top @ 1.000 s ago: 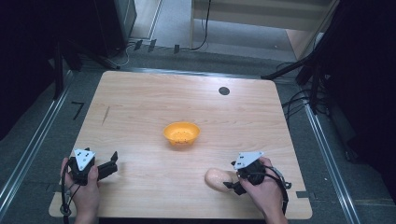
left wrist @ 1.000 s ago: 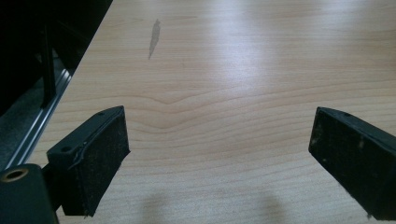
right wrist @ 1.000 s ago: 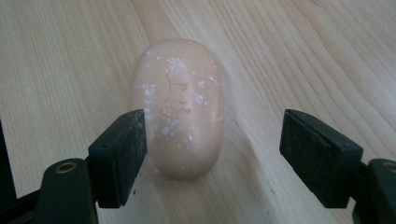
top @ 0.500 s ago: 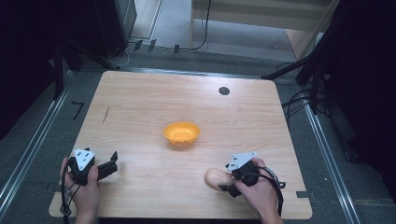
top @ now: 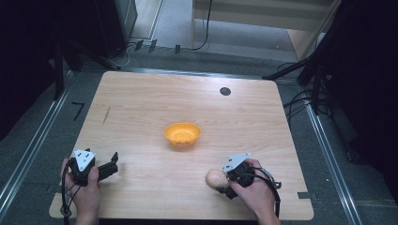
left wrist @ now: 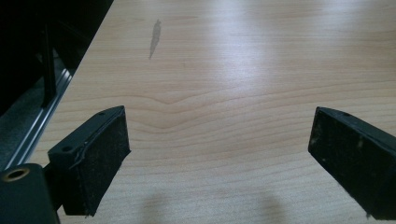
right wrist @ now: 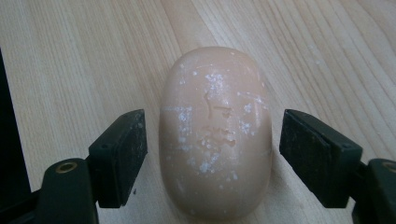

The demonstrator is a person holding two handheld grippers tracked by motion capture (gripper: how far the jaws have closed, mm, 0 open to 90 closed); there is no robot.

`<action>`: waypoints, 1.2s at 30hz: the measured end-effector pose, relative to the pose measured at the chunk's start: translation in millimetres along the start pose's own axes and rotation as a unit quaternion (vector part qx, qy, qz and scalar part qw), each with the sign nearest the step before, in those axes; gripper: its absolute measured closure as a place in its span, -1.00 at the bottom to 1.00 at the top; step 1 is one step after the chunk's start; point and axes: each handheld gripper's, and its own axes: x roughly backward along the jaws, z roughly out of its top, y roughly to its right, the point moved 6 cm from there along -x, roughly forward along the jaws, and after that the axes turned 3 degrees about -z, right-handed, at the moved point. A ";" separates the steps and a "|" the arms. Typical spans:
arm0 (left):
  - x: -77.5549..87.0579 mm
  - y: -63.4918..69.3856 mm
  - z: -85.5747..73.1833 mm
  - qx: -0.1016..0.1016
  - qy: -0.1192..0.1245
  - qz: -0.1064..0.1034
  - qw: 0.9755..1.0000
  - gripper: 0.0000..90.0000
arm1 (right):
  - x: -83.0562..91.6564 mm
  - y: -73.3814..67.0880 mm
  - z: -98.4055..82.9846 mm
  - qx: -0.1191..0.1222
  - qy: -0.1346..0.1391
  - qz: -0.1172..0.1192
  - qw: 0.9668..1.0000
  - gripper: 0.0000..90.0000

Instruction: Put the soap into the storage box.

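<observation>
One smooth oval soap bar point(right wrist: 215, 135), speckled white, grainy wooden table point(right wrist: 70, 56)

High view: overhead, facing forward-down over whole table point(top: 141, 108). Left gripper view: low, close to the wood. Right gripper view: very close on soap point(right wrist: 215, 130), shared with high view.

Left gripper point(top: 109, 168) gapes wide; right gripper point(right wrist: 212, 151) stands half-open.

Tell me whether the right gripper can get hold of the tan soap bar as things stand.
Probably yes. The right gripper already straddles the soap bar, which lies flat on the table, with a small gap between each pad and the bar's sides. Nothing lies between them, so closing the jaws should be enough.
</observation>
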 end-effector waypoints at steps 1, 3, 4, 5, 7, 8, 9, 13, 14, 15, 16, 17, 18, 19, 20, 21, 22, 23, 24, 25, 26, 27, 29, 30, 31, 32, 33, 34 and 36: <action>0.0 0.0 0.0 0.000 0.000 0.000 1.000 -0.87 | -0.6 0.2 0.2 0.001 -0.001 -0.001 1.000 -0.46; 0.0 0.0 0.0 0.000 0.000 0.000 1.000 -0.87 | -1.8 -0.2 0.3 0.001 -0.008 -0.002 1.000 -0.45; 0.0 0.0 0.0 0.000 0.000 -0.001 1.000 -0.87 | -2.5 -0.1 0.5 0.003 -0.009 -0.003 1.000 -0.45; 0.0 0.0 0.0 0.000 0.000 0.000 1.000 -0.87 | -3.1 -0.7 0.6 0.003 -0.011 -0.002 1.000 -0.45; -0.1 0.0 0.0 0.000 0.000 0.000 1.000 -0.87 | -5.4 -1.7 1.5 0.005 -0.017 -0.002 1.000 -0.44; 0.0 0.0 0.0 0.000 0.000 0.000 1.000 -0.87 | -5.4 -1.7 1.5 0.005 -0.017 -0.002 1.000 -0.44; 0.0 0.0 0.0 0.001 0.000 0.001 1.000 -0.87 | -6.4 -2.2 1.8 0.006 -0.019 -0.003 1.000 -0.44; 0.1 -0.1 0.0 0.001 0.000 0.000 1.000 -0.87 | -10.1 -3.3 1.9 0.013 -0.034 -0.007 0.999 -0.40; 0.1 -0.1 0.0 0.001 0.000 0.000 1.000 -0.87 | -11.0 -3.2 2.0 0.014 -0.036 -0.010 0.999 -0.39; 0.1 -0.1 0.0 0.001 0.000 0.000 1.000 -0.87 | -11.7 -3.5 2.0 0.013 -0.039 -0.010 0.999 -0.37; 0.1 -0.2 0.0 0.001 0.000 0.000 1.000 -0.87 | -12.0 -3.2 2.0 0.015 -0.040 -0.011 0.999 -0.35; 0.1 -0.1 0.0 0.001 0.000 0.000 1.000 -0.87 | -12.0 -3.2 2.0 0.015 -0.040 -0.011 0.999 -0.35; 0.1 -0.1 0.0 0.001 0.000 -0.001 1.000 -0.87 | -12.3 -2.8 1.9 0.016 -0.042 -0.014 0.999 -0.33; 0.1 -0.1 0.0 0.001 0.001 -0.001 1.000 -0.87 | -12.9 -2.6 1.6 0.016 -0.044 -0.015 0.999 -0.33; 0.1 -0.1 0.0 0.001 0.000 0.000 1.000 -0.87 | -13.4 -2.8 1.1 0.015 -0.046 -0.015 0.999 -0.33; 0.1 -0.1 0.0 0.001 0.000 0.000 1.000 -0.87 | -13.7 -3.0 0.9 0.017 -0.050 -0.015 0.999 -0.32; 0.1 -0.1 0.0 0.001 0.000 0.000 1.000 -0.87 | -13.7 -3.1 1.0 0.018 -0.050 -0.017 0.998 -0.31; 0.1 -0.1 0.0 0.001 0.001 0.000 1.000 -0.87 | -13.8 -2.8 1.0 0.021 -0.052 -0.020 0.998 -0.30; 0.0 -0.1 0.0 0.001 0.001 0.000 1.000 -0.87 | -13.3 -3.4 1.2 0.021 -0.057 -0.023 0.998 -0.30; 0.0 0.0 0.0 0.001 0.001 0.001 1.000 -0.87 | -13.5 -3.4 1.6 0.025 -0.057 -0.024 0.998 -0.30; 0.1 0.0 0.0 0.000 0.001 0.001 1.000 -0.87 | -13.3 -3.7 1.8 0.026 -0.060 -0.025 0.998 -0.30; 0.1 0.1 0.0 0.000 0.001 0.001 1.000 -0.87 | -13.2 -3.7 2.0 0.028 -0.063 -0.026 0.997 -0.30; 0.0 0.2 0.0 0.000 0.002 0.000 1.000 -0.87 | -13.0 -3.6 2.0 0.026 -0.069 -0.023 0.997 -0.29; 0.0 0.2 0.0 0.000 0.002 0.000 1.000 -0.87 | -13.0 -3.6 2.0 0.024 -0.072 -0.022 0.997 -0.29; 0.0 0.3 0.0 0.000 0.002 0.000 1.000 -0.87 | -13.1 -3.5 2.3 0.025 -0.075 -0.021 0.997 -0.29; 0.0 0.3 0.0 0.000 0.002 0.000 1.000 -0.87 | -13.5 -3.1 3.0 0.028 -0.077 -0.020 0.996 -0.29; 0.0 0.3 0.0 0.000 0.002 0.000 1.000 -0.87 | -13.4 -3.3 3.1 0.026 -0.080 -0.020 0.996 -0.29; 0.0 0.4 0.0 0.000 0.002 0.000 1.000 -0.87 | -13.2 -3.4 3.2 0.025 -0.083 -0.020 0.996 -0.29; 0.0 0.3 0.1 0.000 0.002 0.000 1.000 -0.87 | -13.3 -2.9 3.7 0.027 -0.083 -0.021 0.996 -0.27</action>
